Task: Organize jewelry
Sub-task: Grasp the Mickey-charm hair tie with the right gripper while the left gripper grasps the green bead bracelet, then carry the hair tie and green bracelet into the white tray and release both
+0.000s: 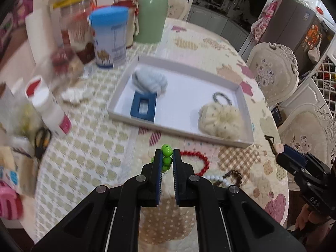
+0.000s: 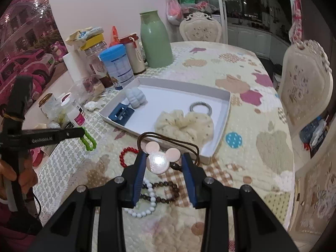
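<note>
Left gripper [image 1: 167, 157] clamped on green bead bracelet [image 1: 167, 155] | right gripper [image 2: 164, 163] gripping mouse-ear hair tie [image 2: 159, 157] | both lifted, likely for white tray [image 2: 218, 93] near table's middle

Open tray floor [image 1: 184, 103] between blue box [image 1: 143, 107] and cream scrunchie [image 1: 220, 121]; jars [image 2: 117, 67], seemingly crowded, along left
</note>
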Demonstrator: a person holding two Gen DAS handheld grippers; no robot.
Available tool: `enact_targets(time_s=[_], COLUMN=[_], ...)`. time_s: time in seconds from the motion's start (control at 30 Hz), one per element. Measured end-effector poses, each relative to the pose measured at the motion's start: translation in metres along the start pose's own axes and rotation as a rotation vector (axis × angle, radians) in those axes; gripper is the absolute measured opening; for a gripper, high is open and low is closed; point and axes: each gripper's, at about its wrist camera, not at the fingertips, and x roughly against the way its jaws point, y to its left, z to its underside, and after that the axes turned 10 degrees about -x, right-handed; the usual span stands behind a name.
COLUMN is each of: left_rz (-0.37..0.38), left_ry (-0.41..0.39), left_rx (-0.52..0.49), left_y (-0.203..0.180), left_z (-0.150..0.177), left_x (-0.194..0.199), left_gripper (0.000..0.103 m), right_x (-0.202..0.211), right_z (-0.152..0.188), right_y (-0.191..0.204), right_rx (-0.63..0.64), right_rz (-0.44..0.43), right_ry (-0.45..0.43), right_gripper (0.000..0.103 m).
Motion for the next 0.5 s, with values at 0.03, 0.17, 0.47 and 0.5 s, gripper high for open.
enact_targets(time_s=[0.03, 0.17, 0.47, 0.5], left_rz=[-0.01, -0.039, -0.069, -0.07], left_ry=[-0.009, -0.036, -0.064, -0.064], left_rx=[-0.01, -0.045, -0.11, -0.114], left_y=[-0.002, -0.01, -0.029, -0.03], left_z=[-0.005, -0.02, -0.048, -0.051], left_x=[0.003, 0.009, 0.004, 0.003], left_gripper=[0.001, 0.001, 0.001, 0.001], right_x=[0.001, 0.003, 0.003, 0.003], right_z=[-0.004, -0.018, -0.043, -0.046], right_y=[0.002, 0.007, 0.008, 0.007], right_rx=[0.006, 0.02, 0.034, 0.034], right_rz=[0.0, 0.001, 0.019, 0.021], right_ry=[-0.005, -0.027, -0.059, -0.059], right_gripper=[0.036, 0.036, 0.036, 0.036])
